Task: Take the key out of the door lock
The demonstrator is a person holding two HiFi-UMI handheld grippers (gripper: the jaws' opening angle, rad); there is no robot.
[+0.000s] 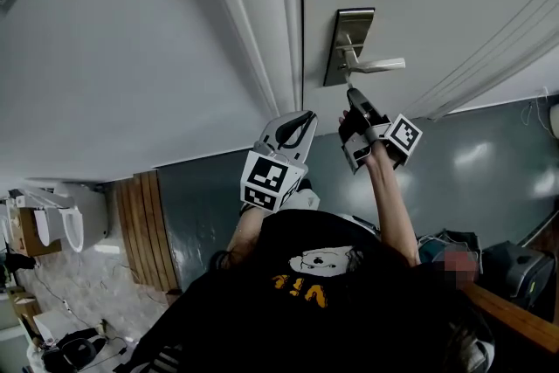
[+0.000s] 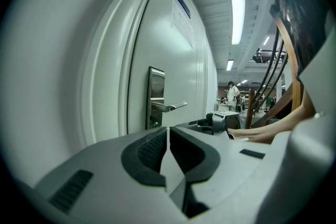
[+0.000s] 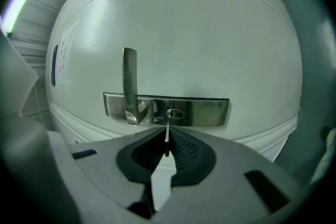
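Observation:
A steel lock plate (image 1: 349,44) with a lever handle (image 1: 382,65) is set in the white door. My right gripper (image 1: 351,94) is held up just below the plate. In the right gripper view its jaws (image 3: 167,138) are shut on a thin key (image 3: 167,132), seen edge-on. The key's tip points at the plate (image 3: 205,112) and stands just short of the keyhole (image 3: 175,113), a little to its left. My left gripper (image 1: 306,120) hangs lower and to the left, near the door frame. It is shut (image 2: 168,136) with nothing in it.
The lever handle (image 3: 129,81) juts out beside the keyhole. The door frame's mouldings (image 1: 262,31) run to the left of the lock. In the left gripper view a person (image 2: 231,94) stands far off in the room, and a wooden stair rail (image 2: 289,55) is at the right.

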